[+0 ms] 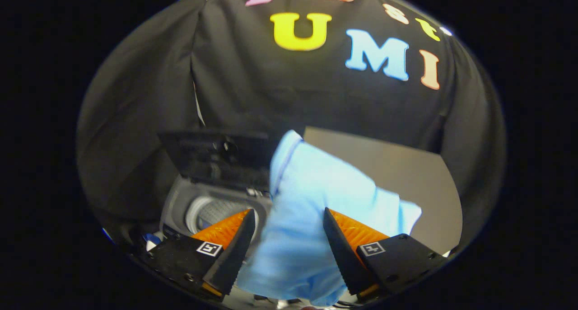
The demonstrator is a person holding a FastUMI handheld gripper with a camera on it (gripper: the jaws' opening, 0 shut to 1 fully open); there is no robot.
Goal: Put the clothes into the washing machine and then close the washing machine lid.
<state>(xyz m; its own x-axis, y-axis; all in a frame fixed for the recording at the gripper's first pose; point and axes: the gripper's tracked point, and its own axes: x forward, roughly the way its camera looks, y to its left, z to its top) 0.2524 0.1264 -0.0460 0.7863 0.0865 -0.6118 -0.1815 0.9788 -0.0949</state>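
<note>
My hand-held gripper (pixel 285 251) holds the light blue garment (pixel 311 210) bunched between its fingers, just right of the washing machine (pixel 212 206). The lid (pixel 216 158) stands open beyond. Loose cloth could catch the machine's rim and spill outside.

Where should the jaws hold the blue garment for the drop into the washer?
Keep it by the bunched middle fold of the garment, which sits between the jaws of the gripper, coming from above. The cloth hangs limp below, so it can be lowered into the drum under the raised lid.
</note>
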